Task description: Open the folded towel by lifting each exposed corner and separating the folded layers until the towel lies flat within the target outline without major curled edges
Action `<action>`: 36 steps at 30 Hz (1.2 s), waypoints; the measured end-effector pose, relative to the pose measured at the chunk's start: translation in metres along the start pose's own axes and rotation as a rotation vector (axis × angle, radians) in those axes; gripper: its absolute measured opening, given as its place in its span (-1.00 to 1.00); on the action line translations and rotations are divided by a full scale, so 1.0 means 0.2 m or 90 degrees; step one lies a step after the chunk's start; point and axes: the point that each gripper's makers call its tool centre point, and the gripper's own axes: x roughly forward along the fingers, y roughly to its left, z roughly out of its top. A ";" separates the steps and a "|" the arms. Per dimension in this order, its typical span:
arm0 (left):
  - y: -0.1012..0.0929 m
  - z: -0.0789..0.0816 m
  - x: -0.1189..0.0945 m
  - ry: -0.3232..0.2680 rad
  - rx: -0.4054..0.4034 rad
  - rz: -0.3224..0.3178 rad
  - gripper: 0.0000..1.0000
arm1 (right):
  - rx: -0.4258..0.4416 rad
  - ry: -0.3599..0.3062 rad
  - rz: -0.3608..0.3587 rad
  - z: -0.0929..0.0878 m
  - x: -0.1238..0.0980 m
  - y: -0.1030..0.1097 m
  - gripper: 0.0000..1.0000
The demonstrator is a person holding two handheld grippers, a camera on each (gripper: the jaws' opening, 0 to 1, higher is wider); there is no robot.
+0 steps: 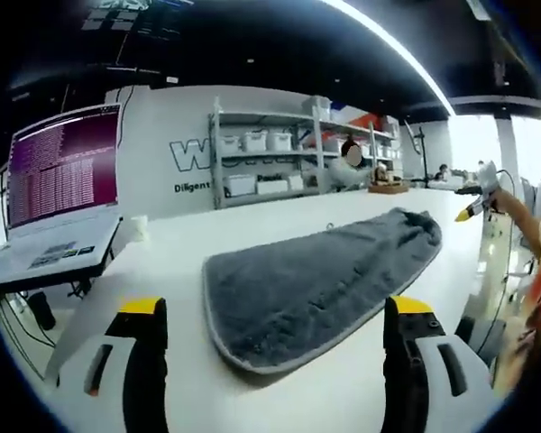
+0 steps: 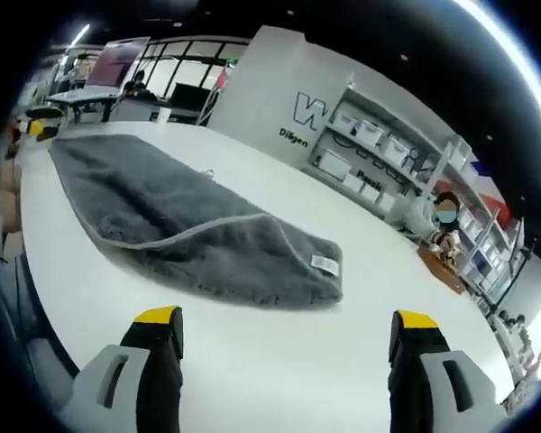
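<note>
Left gripper view: grey towel [image 1: 320, 284] lies folded on white table [image 1: 162, 271], long axis running away from the left claw [image 1: 275, 338], near rounded end between the jaw tips but further out
Right gripper view: same towel [image 2: 194, 230] seen from its other end, top layer's pale hem crossing the middle, small white label [image 2: 325, 263] at the near corner, right claw [image 2: 284, 338] short of it
Left claw state: released, jaws wide apart, nothing between them
Right claw state: released too, jaws spread, not touching cloth
Towel position: mid-table, well clear of laptop [image 1: 59, 194] on its stand; target outline not visible on the table, can't tell if the towel sits inside it
Risk 1: pinching both layers at a corner instead of the top one, whole towel would lift or drag rather than open
Risk 2: plush pile and thick hem, shallow pinch likely to slip out mid-lift
Risk 3: pulling from one end with the other unpinned, towel slides across the smooth table and ends skewed
Risk 4: layer dropped too early, edge likely curls or folds back under
Risk 5: claws working from opposite ends, could tug against each other and bunch the middle
</note>
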 end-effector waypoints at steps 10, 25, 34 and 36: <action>-0.01 0.00 -0.01 0.001 -0.004 -0.003 0.94 | 0.009 -0.047 0.036 0.17 0.14 -0.02 0.72; -0.08 0.01 0.02 0.008 0.000 -0.021 0.85 | 0.076 -0.051 0.158 0.41 0.42 0.14 0.13; -0.10 -0.02 0.02 0.020 0.010 -0.027 0.81 | 0.109 0.002 0.122 0.38 0.62 0.26 -0.04; -0.10 -0.02 0.02 0.021 0.007 -0.026 0.81 | 0.110 0.018 0.110 0.36 0.66 0.26 -0.09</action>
